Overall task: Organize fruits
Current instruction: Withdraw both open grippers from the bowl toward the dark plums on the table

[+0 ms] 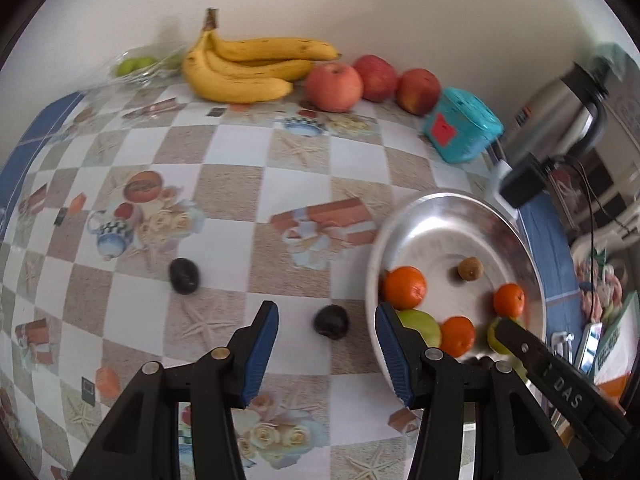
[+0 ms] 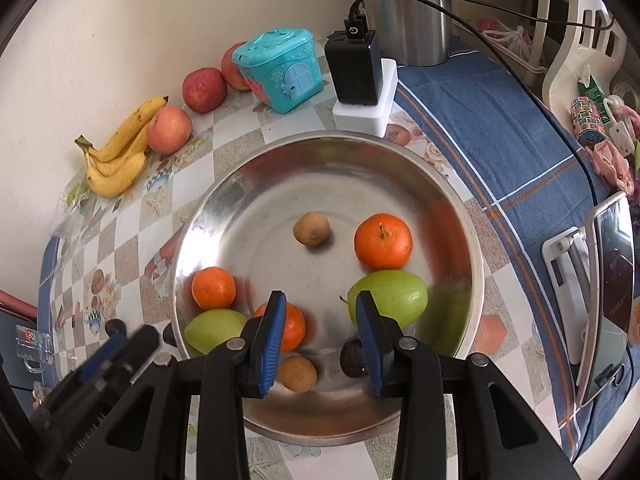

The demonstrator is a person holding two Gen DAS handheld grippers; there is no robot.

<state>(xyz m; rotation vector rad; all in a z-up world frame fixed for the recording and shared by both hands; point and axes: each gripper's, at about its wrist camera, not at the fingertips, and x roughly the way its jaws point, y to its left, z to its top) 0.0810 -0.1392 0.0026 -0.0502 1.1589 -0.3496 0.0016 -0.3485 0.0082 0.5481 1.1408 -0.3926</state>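
Observation:
My left gripper (image 1: 326, 312) is open and empty, just above a dark plum (image 1: 330, 321) on the patterned tablecloth. A second dark plum (image 1: 183, 275) lies further left. The steel bowl (image 1: 440, 216) to the right holds three oranges, two green fruits and small brown fruits. In the right wrist view my right gripper (image 2: 321, 300) is open and empty, hovering over the bowl (image 2: 320, 152) above an orange (image 2: 294, 326), a brown fruit (image 2: 297, 373) and a dark plum (image 2: 352, 358). A green apple (image 2: 394, 296) sits beside its right finger.
Bananas (image 1: 244, 66) and three red apples (image 1: 334, 86) lie along the back wall. A teal toy house (image 1: 462, 124), a black charger (image 2: 354, 66) on a white block and a steel kettle (image 1: 560, 108) stand behind the bowl. A phone on a stand (image 2: 610, 300) is at right.

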